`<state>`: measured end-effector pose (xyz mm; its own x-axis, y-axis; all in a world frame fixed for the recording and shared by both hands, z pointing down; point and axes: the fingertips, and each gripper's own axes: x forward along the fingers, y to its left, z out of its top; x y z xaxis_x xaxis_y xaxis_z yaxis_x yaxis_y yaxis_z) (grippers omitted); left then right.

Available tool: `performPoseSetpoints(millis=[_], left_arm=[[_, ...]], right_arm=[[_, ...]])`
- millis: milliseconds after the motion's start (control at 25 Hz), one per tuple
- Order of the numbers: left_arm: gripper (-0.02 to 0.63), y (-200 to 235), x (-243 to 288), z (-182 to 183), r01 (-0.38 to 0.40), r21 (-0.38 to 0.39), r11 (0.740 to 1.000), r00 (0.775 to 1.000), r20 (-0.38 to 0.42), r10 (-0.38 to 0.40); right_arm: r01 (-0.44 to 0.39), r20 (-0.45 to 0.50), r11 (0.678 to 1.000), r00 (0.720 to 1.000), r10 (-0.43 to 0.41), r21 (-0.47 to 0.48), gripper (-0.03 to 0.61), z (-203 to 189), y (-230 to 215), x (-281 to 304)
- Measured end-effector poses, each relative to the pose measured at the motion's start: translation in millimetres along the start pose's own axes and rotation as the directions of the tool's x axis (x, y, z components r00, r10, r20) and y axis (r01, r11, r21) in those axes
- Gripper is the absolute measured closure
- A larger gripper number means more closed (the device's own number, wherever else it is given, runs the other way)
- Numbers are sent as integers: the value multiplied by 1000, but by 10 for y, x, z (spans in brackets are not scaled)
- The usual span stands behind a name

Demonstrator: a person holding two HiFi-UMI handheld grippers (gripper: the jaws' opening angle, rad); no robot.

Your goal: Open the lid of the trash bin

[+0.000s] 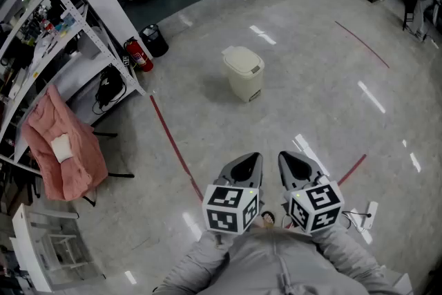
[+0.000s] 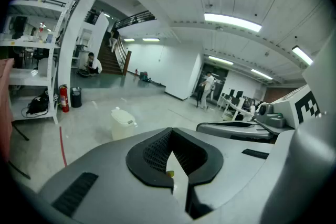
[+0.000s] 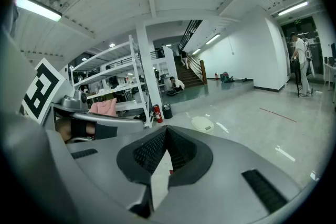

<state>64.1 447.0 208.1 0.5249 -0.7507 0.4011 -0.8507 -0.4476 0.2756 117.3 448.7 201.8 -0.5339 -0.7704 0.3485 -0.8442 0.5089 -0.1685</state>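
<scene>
While its lid (image 1: pixel 243 59) lies shut, trash bin (image 1: pixel 244 83): on the far floor (image 1: pixel 324 79), centre, well apart from both grippers.
Left gripper (image 1: pixel 250 158): near, jaws clenched, nothing between.
Right gripper (image 1: pixel 289 158): near, jaws clenched, nothing between.

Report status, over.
Left gripper shut, empty; right gripper shut, empty. Trash bin well ahead on floor, lid down. Nothing standing between.

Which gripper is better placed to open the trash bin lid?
Left, probably. Both are shut, empty and far from the trash bin, but the left gripper lies almost in line with it; the right gripper sits further to its side.
</scene>
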Motion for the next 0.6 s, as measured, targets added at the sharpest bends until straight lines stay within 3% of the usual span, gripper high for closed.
performPoseSetpoints(millis=[400, 600], left_arm=[[609, 160, 52, 34, -23, -18, 1000, 1000, -7, 23], [610, 341, 203, 121, -25, -37, 999, 999, -23, 24]], right_arm=[[0, -17, 1000, 1000, 0, 2, 581, 8, -24, 151], [-41, 2, 998, 999, 41, 50, 581, 133, -65, 360]])
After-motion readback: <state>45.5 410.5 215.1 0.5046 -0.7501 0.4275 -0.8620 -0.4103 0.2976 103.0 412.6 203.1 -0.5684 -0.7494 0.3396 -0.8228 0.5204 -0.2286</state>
